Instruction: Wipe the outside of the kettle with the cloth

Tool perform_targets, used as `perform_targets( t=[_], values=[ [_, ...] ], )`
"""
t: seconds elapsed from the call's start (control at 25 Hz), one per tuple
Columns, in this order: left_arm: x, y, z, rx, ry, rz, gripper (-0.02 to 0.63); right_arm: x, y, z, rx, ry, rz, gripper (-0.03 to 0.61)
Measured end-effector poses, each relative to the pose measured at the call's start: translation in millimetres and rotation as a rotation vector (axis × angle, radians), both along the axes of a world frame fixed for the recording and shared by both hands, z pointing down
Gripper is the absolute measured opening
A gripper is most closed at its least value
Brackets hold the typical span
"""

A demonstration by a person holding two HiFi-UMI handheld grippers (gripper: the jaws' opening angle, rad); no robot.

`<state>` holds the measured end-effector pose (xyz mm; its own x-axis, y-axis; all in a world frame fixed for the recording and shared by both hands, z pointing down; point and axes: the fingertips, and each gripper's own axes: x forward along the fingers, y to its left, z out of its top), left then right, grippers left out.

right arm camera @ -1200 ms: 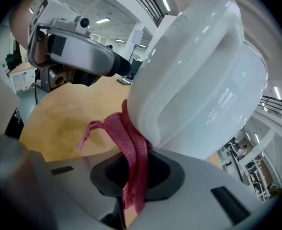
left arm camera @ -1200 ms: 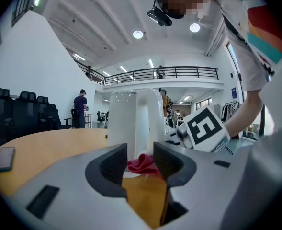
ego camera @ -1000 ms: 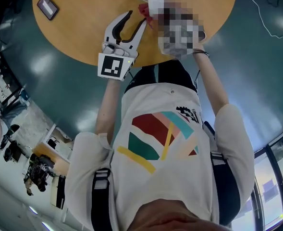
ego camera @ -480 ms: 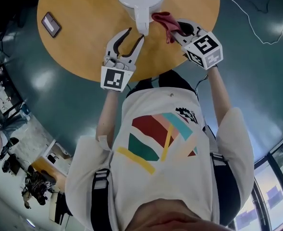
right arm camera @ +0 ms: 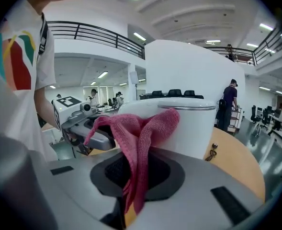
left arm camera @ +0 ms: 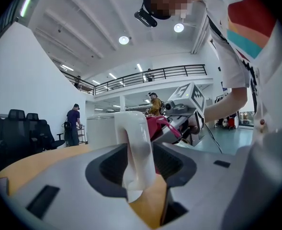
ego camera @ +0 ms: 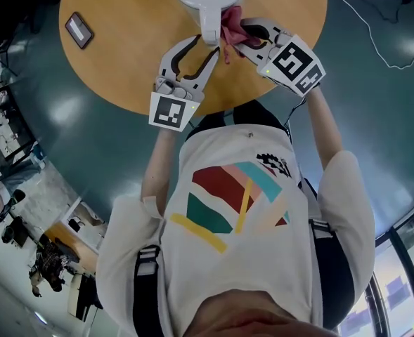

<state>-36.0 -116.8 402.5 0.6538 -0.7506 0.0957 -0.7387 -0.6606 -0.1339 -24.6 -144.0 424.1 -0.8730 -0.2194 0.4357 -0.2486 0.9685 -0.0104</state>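
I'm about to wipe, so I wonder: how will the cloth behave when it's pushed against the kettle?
Likely floppy: the cloth droops in folds from the right gripper, whose jaws are shut on it. Its knitted surface should probably drag on the kettle rather than slip. It looks light, so it may bunch unless pressed flat.

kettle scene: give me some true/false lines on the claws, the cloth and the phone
1. The right claw is shut on the cloth. True.
2. The left claw is shut with nothing in it. False: its jaws stand apart, with the handle of the kettle between them.
3. The phone lies on the table. True.
4. The kettle lies on its side. False: it stands upright.
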Motion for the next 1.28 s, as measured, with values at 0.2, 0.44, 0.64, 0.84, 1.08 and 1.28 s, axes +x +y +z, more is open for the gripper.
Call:
perform_targets(
  t=[0.2,0.44,0.64,0.84,1.08,1.28],
  values=[
    [6.5,-2.7,1.8,0.030,-0.147,0.039,0.206,-7.0,1.3,2.7,0.145,0.113,-0.083,0.040],
    [4.7,-4.4,0.5,0.018,-0.133,0.020,0.204,-12.5,1.2,3.4,0.237,0.210,-0.167,0.038],
    [7.1,-6.0,1.6,0.027,-0.130,0.021,0.204,-14.6,1.2,12.5,0.292,0.283,-0.206,0.038],
    [4.8,-7.0,-0.2,0.033,-0.127,0.021,0.204,-18.8,3.7,23.9,0.393,0.402,-0.272,0.038],
    [6.9,-8.0,-1.7,0.033,-0.127,0.013,0.204,-18.9,13.4,53.1,0.366,0.482,-0.346,0.040],
    [8.2,-9.3,-3.0,0.038,-0.126,0.025,0.204,-19.3,10.5,65.7,0.389,0.548,-0.368,0.038]
  ],
)
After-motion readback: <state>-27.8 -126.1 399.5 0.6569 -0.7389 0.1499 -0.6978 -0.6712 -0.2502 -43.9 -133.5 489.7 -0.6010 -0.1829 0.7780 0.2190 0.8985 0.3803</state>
